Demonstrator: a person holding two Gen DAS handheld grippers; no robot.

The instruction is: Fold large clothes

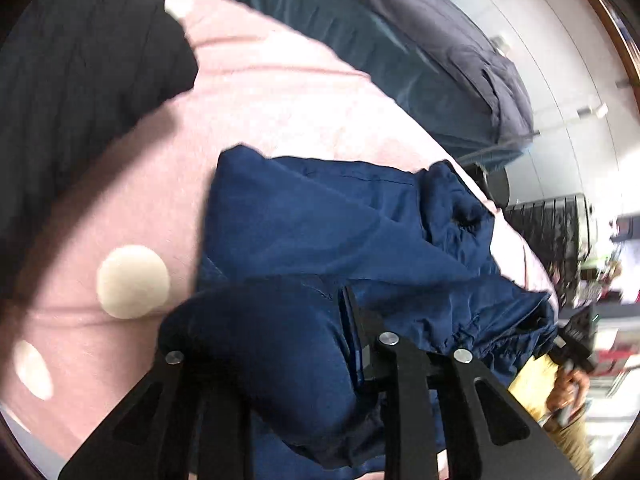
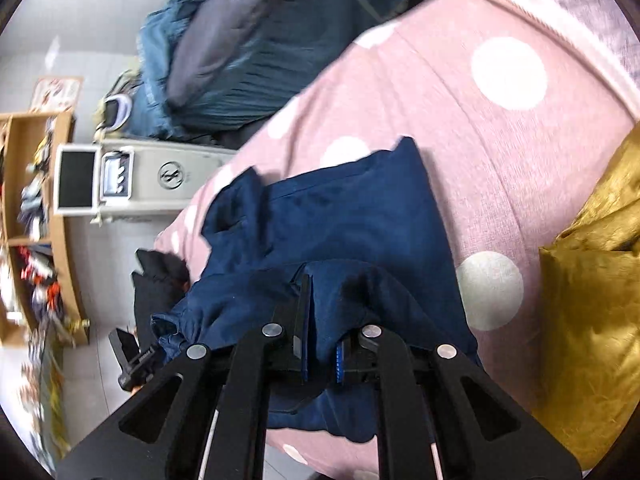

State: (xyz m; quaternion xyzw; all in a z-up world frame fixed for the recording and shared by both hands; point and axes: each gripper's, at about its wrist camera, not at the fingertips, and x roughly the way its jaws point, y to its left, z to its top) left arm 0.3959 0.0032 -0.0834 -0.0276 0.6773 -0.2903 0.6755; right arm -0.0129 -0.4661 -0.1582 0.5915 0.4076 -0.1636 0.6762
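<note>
Both the left tongs and right tongs are clamped on folds of the crumpled navy blue fabric garment, which lies near the edge of the pink white-dotted bed.

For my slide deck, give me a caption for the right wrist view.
Right gripper pinches a fold of navy garment on the pink polka-dot bedspread.

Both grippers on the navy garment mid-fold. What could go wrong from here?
1. The left gripper is buried in bunched fabric, so its hold on the navy garment may span several layers and drag the fold askew.
2. The right gripper pinches only a thin ridge; it might slip.
3. The garment's edge overhangs the bed and could slide off.
</note>
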